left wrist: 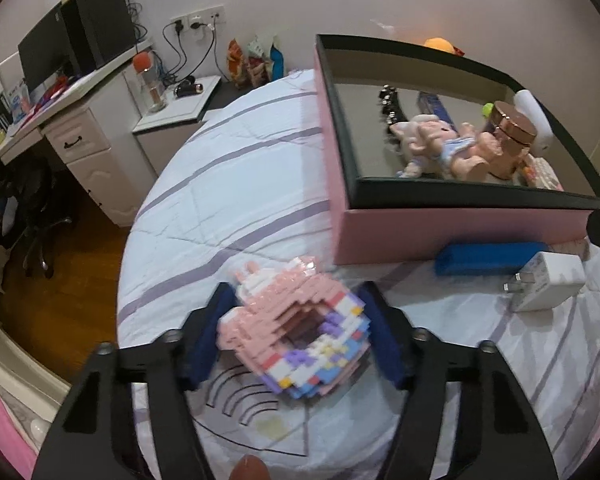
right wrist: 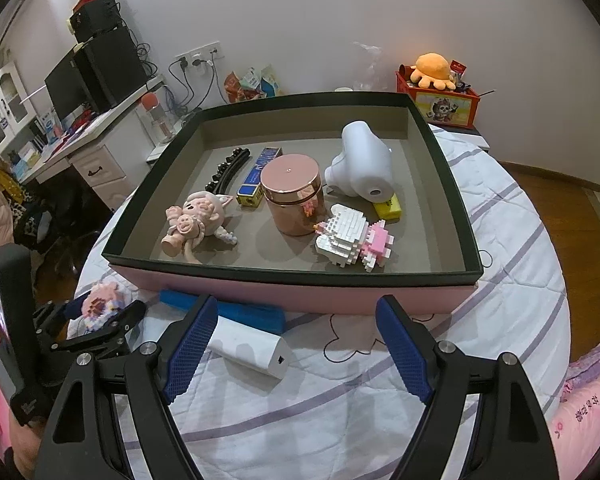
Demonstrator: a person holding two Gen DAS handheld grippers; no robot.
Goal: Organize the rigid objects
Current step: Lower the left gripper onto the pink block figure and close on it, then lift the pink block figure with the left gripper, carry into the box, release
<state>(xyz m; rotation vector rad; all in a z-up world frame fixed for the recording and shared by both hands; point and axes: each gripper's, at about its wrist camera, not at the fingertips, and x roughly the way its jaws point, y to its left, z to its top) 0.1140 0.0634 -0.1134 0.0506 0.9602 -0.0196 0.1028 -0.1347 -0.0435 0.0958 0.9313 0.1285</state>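
My left gripper (left wrist: 296,312) is shut on a pink, white and purple brick-built figure (left wrist: 296,332), held above the striped bed cover; it also shows in the right wrist view (right wrist: 100,302). The pink box with black rim (right wrist: 292,276) lies ahead, holding a pig figure (right wrist: 198,220), a rose-gold jar (right wrist: 294,196), a white brick model (right wrist: 348,236), a white device (right wrist: 362,164), a black hair clip (right wrist: 226,172) and a blue-gold case (right wrist: 258,176). My right gripper (right wrist: 296,340) is open and empty, in front of the box. A white charger (right wrist: 252,348) and a blue bar (right wrist: 236,312) lie between it and the box.
The round bed (right wrist: 500,300) carries everything. A desk with monitor and speaker (right wrist: 92,80) stands at the left, a nightstand (left wrist: 180,108) behind. A red box with an orange plush (right wrist: 436,92) sits at the back right. Wooden floor (left wrist: 60,300) lies beyond the bed's edge.
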